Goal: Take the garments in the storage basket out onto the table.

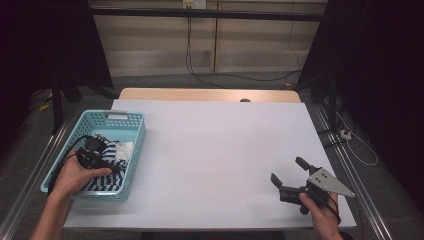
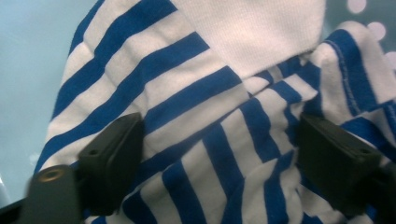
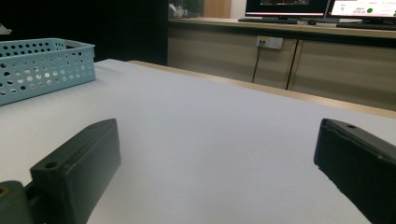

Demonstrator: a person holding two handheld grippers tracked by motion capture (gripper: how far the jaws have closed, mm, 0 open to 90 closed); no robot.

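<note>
A blue-and-white striped cloth (image 1: 107, 181) (image 2: 210, 116) lies crumpled in a light blue perforated basket (image 1: 116, 115) at the table's left edge, with a plain white cloth (image 1: 125, 147) (image 2: 252, 32) beside it. My left gripper (image 1: 112, 167) (image 2: 219, 135) reaches down into the basket, its jaws apart on either side of a fold of the striped cloth. I cannot see the pads pressing on it. My right gripper (image 1: 286, 169) (image 3: 217, 133) is held open just above the white table (image 1: 215, 150) at the front right, with nothing between its jaws.
The basket (image 3: 42, 65) stands far left in the right gripper view. Beyond the table's far wooden edge (image 1: 210, 94) are cabinets and trailing cables (image 1: 200, 75). Metal rails (image 1: 350, 175) run along both sides of the table.
</note>
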